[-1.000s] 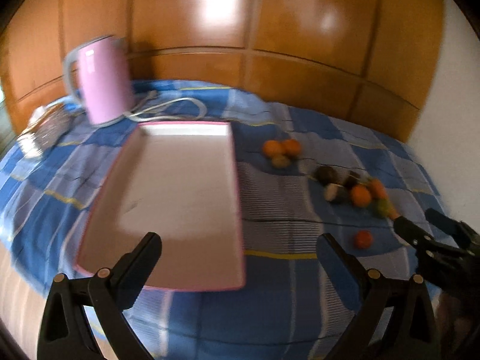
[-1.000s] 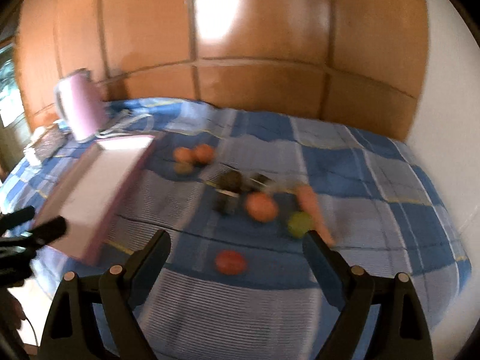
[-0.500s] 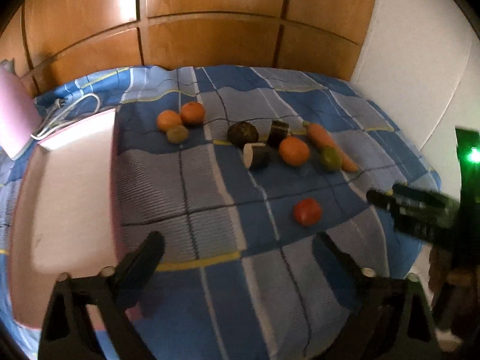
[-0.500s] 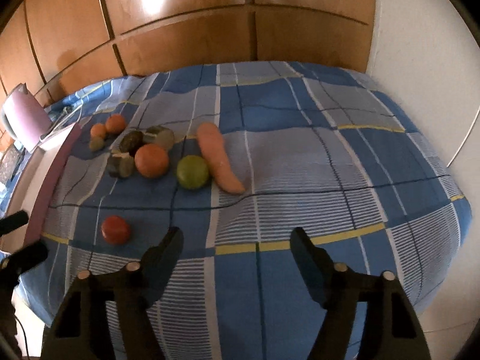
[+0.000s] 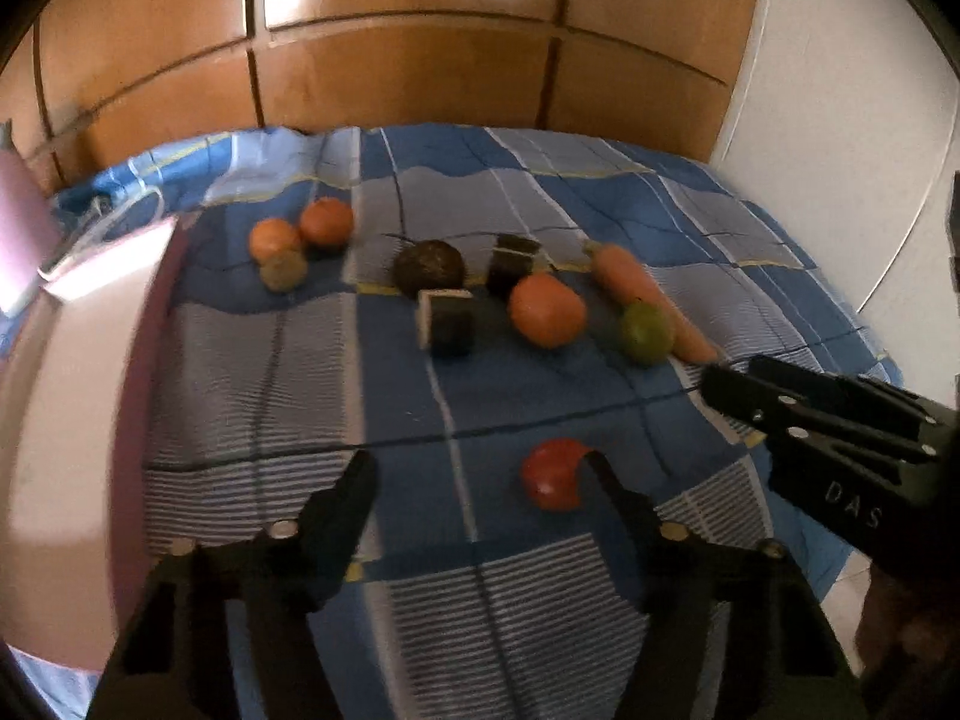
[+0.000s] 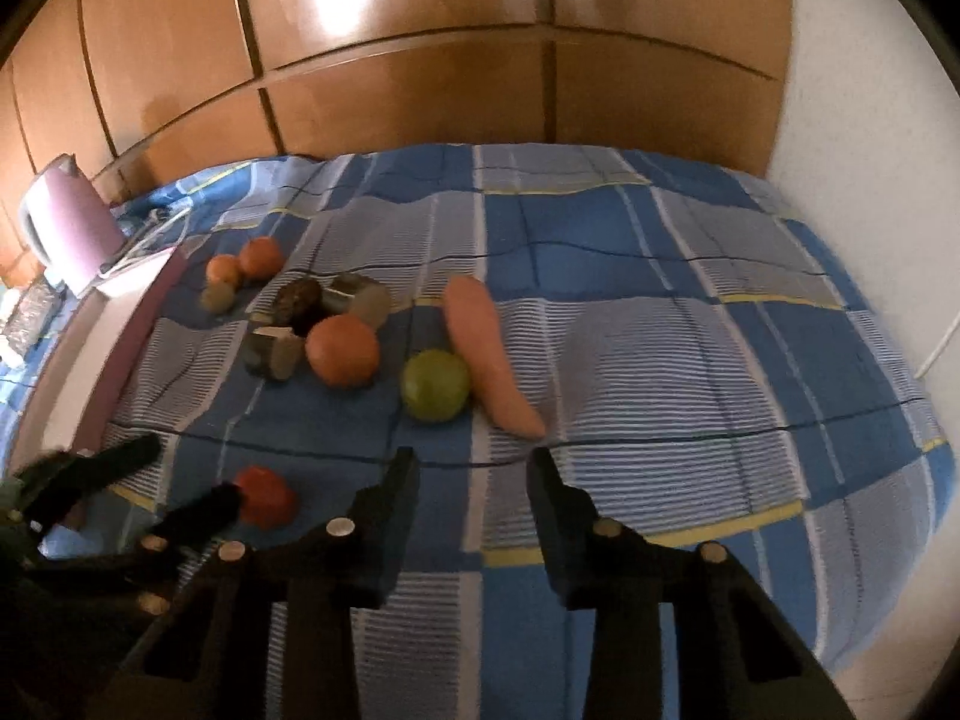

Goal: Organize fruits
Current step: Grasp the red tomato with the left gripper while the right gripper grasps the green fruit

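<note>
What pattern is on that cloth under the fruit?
The cloth is a blue and grey plaid with thin yellow lines, clearest in the right wrist view.

Lettering: "D A S", pale capitals, spaced out
Carrier: side of the right claw [image 5: 831, 420], black body, at the right edge of the left wrist view
Legibility: dim, slanted with the body, still readable
Other text: none readable in either view

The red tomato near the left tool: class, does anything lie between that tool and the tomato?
Nothing visible does. The tomato lies alone on the blue checked cloth, just ahead of the open left tool, beside its right finger. The other fruit sits farther back.
</note>
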Demonstrator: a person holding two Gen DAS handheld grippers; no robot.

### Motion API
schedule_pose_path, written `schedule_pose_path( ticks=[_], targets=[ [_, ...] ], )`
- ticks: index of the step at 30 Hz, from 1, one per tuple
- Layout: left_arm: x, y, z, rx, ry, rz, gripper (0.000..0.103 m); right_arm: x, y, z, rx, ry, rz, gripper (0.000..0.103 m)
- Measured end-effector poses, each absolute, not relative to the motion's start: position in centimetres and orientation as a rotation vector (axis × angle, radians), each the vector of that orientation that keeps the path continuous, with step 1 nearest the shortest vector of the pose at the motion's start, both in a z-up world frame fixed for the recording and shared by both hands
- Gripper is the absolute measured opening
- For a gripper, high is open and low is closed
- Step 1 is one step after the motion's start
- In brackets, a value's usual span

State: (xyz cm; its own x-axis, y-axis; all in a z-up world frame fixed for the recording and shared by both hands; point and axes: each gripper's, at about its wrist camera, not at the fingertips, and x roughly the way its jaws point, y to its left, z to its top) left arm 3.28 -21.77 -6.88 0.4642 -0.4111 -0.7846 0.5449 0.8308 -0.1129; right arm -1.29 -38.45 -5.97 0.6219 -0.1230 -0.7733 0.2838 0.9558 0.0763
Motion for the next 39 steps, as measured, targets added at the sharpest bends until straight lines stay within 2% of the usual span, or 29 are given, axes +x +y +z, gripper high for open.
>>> schedule_pose_path(
  ticks=[3,6,7,10,13,16,21,23,24,26,28,35,36,39],
  targets=[
    [3.7,-22.3,-6.9,0.133,0.903,-0.593,0.062,-0.6,-37.9,-6.3,0.185,0.867,-0.199,0.033],
    [3.3,-22.5,-6.6,0.114,0.884,-0.61,0.048,0.2,-37.9,-6.4,0.188,0.854,-0.182,0.033],
    [3.1,-22.3,-6.5,0.112,0.871,-0.608,0.048,0.3,-38.0,-6.4,0.191,0.849,-0.183,0.033],
    [2.9,-21.8,-6.8,0.075,0.864,-0.639,0.049,0.7,-38.4,-6.3,0.193,0.834,-0.169,0.033],
    [2.8,-21.9,-7.8,0.063,0.888,-0.681,0.065,1.3,-38.5,-6.9,0.186,0.845,-0.127,0.033],
    [2.4,-22.3,-8.0,0.079,0.87,-0.701,0.068,1.8,-38.6,-7.3,0.193,0.849,-0.116,0.033],
    [3.3,-22.8,-8.7,0.068,0.89,-0.7,0.065,2.3,-38.6,-7.4,0.18,0.841,-0.102,0.033],
    [3.7,-22.9,-8.8,0.06,0.895,-0.686,0.051,2.7,-38.6,-7.6,0.173,0.846,-0.104,0.033],
    [3.9,-22.9,-8.9,0.06,0.892,-0.68,0.05,2.8,-38.6,-7.6,0.175,0.847,-0.102,0.033],
    [4.2,-22.9,-8.8,0.053,0.895,-0.678,0.034,3.0,-38.6,-7.7,0.175,0.846,-0.102,0.033],
    [4.3,-23.2,-8.8,0.065,0.891,-0.678,0.027,3.1,-38.6,-7.6,0.177,0.841,-0.103,0.033],
    [4.0,-23.1,-9.2,0.053,0.87,-0.706,0.029,4.1,-38.8,-8.6,0.193,0.863,-0.118,0.033],
    [4.0,-23.1,-9.3,0.051,0.872,-0.709,0.029,4.2,-38.9,-8.8,0.2,0.862,-0.116,0.03],
    [4.2,-22.9,-9.1,0.035,0.886,-0.726,0.026,4.1,-39.3,-8.8,0.231,0.854,-0.107,0.029]
  ],
)
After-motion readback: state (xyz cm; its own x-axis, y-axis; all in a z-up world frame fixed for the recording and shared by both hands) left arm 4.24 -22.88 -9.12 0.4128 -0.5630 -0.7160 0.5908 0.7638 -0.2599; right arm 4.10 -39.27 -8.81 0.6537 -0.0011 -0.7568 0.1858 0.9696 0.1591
